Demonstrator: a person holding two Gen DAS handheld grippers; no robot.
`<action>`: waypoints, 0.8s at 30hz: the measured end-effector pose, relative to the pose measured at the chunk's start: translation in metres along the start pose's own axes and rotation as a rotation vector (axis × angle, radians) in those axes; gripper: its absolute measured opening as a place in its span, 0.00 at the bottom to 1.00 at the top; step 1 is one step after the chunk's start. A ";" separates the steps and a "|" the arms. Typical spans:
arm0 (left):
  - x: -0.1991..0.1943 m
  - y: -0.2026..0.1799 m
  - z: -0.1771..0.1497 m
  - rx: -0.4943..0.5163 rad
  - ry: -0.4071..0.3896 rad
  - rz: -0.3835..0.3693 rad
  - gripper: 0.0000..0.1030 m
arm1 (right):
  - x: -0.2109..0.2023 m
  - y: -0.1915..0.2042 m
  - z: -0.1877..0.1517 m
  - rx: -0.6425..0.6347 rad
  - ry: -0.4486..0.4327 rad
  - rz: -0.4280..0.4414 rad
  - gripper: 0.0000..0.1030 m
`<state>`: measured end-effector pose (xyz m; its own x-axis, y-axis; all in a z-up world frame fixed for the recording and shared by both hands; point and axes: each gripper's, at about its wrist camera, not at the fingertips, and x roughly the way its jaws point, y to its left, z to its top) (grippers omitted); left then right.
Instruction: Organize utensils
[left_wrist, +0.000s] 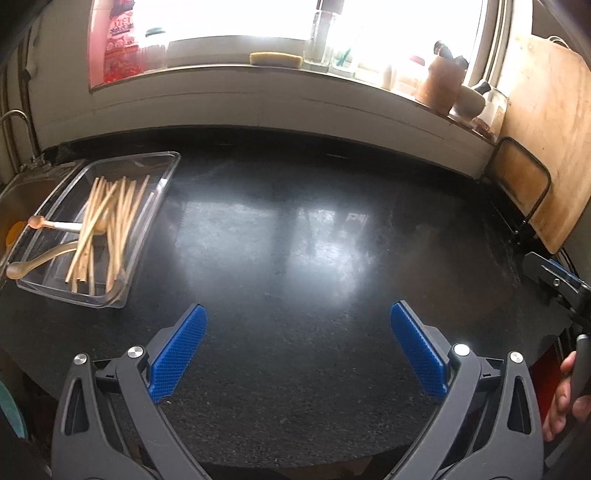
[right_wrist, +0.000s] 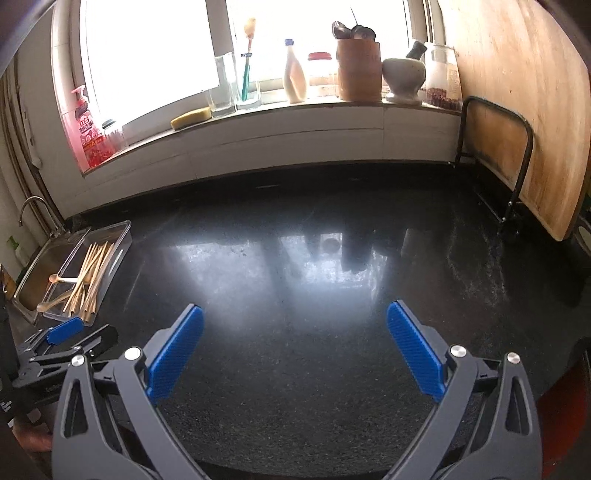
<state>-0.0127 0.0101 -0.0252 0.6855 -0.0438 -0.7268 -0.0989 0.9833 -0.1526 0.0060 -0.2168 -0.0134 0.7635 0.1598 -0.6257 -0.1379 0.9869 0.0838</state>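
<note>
The chopsticks (left_wrist: 107, 225) lie in the clear tray (left_wrist: 162, 184) at ten o'clock from the left tool (left_wrist: 297, 354) — the nearer one. Both tools, left and right tool (right_wrist: 295, 352), gape wide and hold nothing.

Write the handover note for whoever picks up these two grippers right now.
Left gripper: open, empty, above bare counter.
Right gripper: open, empty, likewise.
Clear tray sits at the counter's left end beside the sink. In it: a loose bundle of chopsticks and two spoons, bowls sticking out over its left rim.
Done: no utensils show on the open countertop.
Left: chopsticks lie crossed and spoons overhang; tidy if required.
</note>
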 end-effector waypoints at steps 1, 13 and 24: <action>-0.001 0.001 0.000 -0.001 -0.003 -0.003 0.94 | -0.002 0.000 -0.001 -0.003 -0.004 0.003 0.93; -0.010 -0.001 0.003 0.038 -0.029 -0.023 0.94 | -0.015 -0.017 -0.012 0.005 -0.021 0.026 0.93; -0.024 -0.005 0.002 0.060 -0.054 -0.019 0.94 | -0.032 -0.023 -0.012 0.022 -0.049 0.035 0.93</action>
<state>-0.0269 0.0065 -0.0058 0.7252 -0.0541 -0.6864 -0.0438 0.9913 -0.1244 -0.0226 -0.2452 -0.0049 0.7886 0.1945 -0.5833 -0.1514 0.9809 0.1225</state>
